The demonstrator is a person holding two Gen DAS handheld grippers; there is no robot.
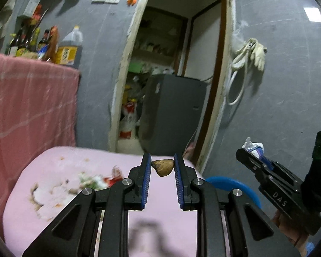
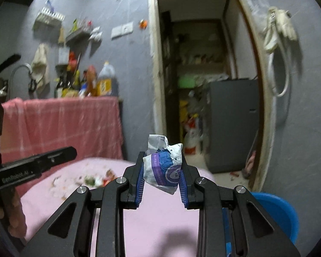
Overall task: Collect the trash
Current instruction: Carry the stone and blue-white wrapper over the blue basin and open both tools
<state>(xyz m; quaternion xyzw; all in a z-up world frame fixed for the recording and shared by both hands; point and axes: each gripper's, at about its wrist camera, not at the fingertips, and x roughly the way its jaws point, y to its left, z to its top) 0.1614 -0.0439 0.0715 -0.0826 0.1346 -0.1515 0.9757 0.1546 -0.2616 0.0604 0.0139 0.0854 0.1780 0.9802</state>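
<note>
My left gripper (image 1: 162, 168) is shut on a small brown shell-like scrap (image 1: 163, 167), held between its blue pads above the pink table (image 1: 75, 209). My right gripper (image 2: 162, 168) is shut on a crumpled white and purple wrapper (image 2: 163, 167), also lifted over the table. In the left wrist view the right gripper (image 1: 251, 153) shows at the right edge with the wrapper (image 1: 253, 146) at its tip. More scraps of trash (image 1: 92, 182) lie scattered on the pink cloth at the left, seen again as blurred trash (image 2: 89, 181) in the right wrist view.
A blue bin (image 2: 276, 212) stands low at the right of the table, its rim (image 1: 231, 184) also visible from the left. A counter draped in pink cloth (image 1: 30, 107) holds bottles (image 1: 68, 49). A doorway leads to a grey fridge (image 1: 171, 111). A hose and gloves (image 1: 249, 55) hang on the wall.
</note>
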